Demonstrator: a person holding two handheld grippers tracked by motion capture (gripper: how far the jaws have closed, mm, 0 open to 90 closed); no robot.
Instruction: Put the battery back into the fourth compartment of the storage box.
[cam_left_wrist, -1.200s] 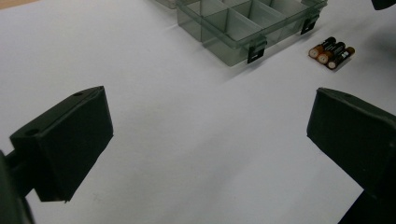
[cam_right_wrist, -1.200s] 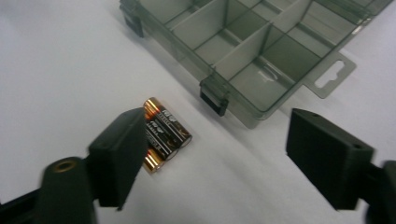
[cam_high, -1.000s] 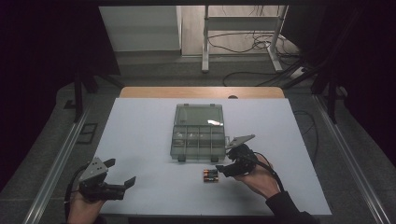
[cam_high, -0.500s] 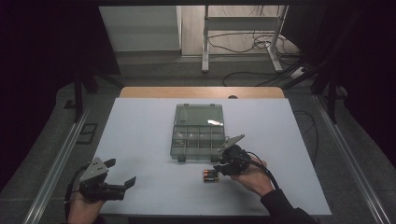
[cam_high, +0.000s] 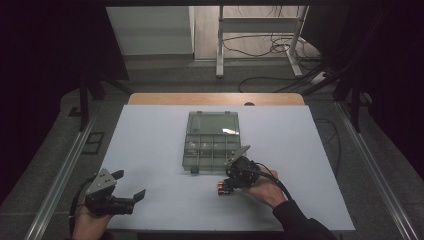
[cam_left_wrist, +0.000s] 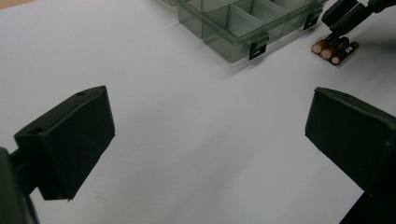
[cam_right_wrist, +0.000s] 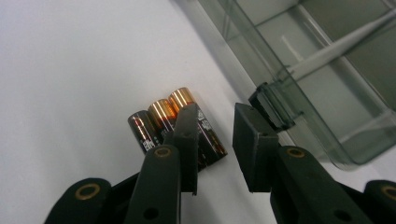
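White worktop (cam_high: 150, 150) fills my view, dark floor and cables beyond it. Near its middle sits the clear compartment box (cam_high: 212, 141), lid thrown back. My left tool (cam_high: 122, 192) rests at the near left corner, jaws spread wide, nothing between them. My right tool (cam_high: 227, 186) has come down and forward from beside the box onto the three batteries (cam_high: 223, 189) lying side by side just in front of it. Its jaws have just been closing; one pad lies over the nearest battery, no pinch yet. I judge a pickup is starting.
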